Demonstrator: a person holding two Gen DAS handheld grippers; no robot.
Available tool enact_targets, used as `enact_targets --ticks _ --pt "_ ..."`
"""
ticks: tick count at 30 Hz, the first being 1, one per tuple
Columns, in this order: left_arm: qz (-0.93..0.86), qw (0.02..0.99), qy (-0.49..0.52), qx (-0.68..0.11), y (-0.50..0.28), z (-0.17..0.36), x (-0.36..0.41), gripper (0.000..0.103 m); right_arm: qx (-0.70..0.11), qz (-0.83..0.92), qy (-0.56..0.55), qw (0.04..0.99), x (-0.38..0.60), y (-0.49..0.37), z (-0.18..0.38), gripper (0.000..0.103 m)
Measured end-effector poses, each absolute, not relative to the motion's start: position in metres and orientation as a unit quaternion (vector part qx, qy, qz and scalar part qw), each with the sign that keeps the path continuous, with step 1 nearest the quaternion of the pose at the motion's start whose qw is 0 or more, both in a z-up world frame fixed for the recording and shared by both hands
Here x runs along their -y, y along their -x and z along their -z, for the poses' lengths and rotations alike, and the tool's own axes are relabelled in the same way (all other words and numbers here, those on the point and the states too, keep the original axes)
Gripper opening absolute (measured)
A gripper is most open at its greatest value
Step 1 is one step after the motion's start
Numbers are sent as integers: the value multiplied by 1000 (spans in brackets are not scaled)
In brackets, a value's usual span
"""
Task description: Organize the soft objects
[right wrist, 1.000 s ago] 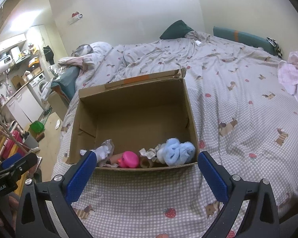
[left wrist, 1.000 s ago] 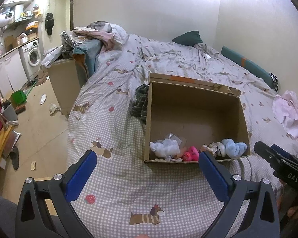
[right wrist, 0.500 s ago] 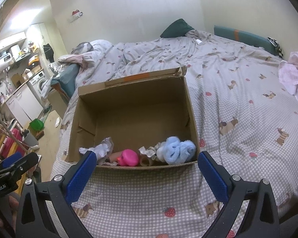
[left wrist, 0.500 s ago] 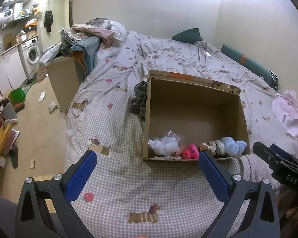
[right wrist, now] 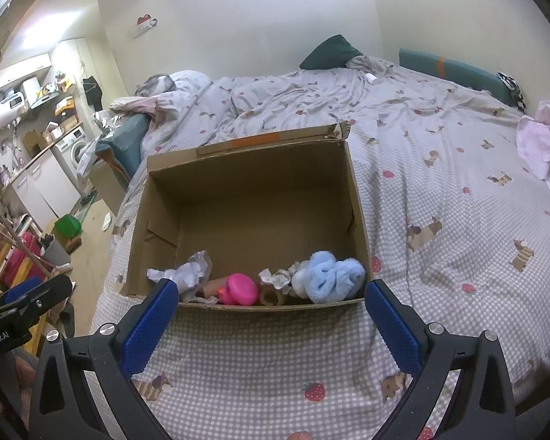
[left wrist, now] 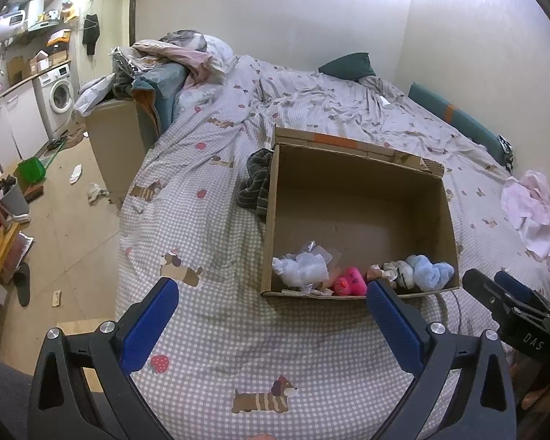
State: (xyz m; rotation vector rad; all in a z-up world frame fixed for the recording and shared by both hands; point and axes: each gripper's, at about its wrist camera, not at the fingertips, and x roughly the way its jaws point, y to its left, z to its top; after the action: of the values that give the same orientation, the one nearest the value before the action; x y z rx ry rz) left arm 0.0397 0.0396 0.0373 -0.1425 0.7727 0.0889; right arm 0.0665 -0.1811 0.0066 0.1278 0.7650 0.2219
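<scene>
An open cardboard box [left wrist: 359, 183] [right wrist: 253, 168] stands on the checked bed cover. Along its near wall lie a white crumpled piece [left wrist: 300, 266] [right wrist: 185, 275], a pink soft toy [left wrist: 350, 286] [right wrist: 240, 289], a patterned bundle [left wrist: 394, 271] [right wrist: 278, 278] and a light blue fluffy piece [left wrist: 429, 271] [right wrist: 328, 275]. My left gripper [left wrist: 271, 315] is open and empty, held above the bed just short of the box. My right gripper [right wrist: 267, 315] is open and empty at the box's near edge.
A dark striped cloth [left wrist: 256, 181] lies against the box's left side. A pink garment [left wrist: 531, 212] [right wrist: 546, 143] lies on the bed at the right. A heap of bedding [left wrist: 172, 62] tops a cabinet left of the bed. The floor [left wrist: 55, 198] drops off left.
Both grippers have shifted slightly, and the box sits a little further left in the left wrist view. Nothing was taken hold of or let go.
</scene>
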Motion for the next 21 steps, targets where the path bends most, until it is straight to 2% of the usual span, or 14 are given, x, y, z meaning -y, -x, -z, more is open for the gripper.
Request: enact_targets --ticks 21 --pt "-41 922 77 -378 -40 -36 -42 102 -374 -110 -60 919 180 -67 -6 103"
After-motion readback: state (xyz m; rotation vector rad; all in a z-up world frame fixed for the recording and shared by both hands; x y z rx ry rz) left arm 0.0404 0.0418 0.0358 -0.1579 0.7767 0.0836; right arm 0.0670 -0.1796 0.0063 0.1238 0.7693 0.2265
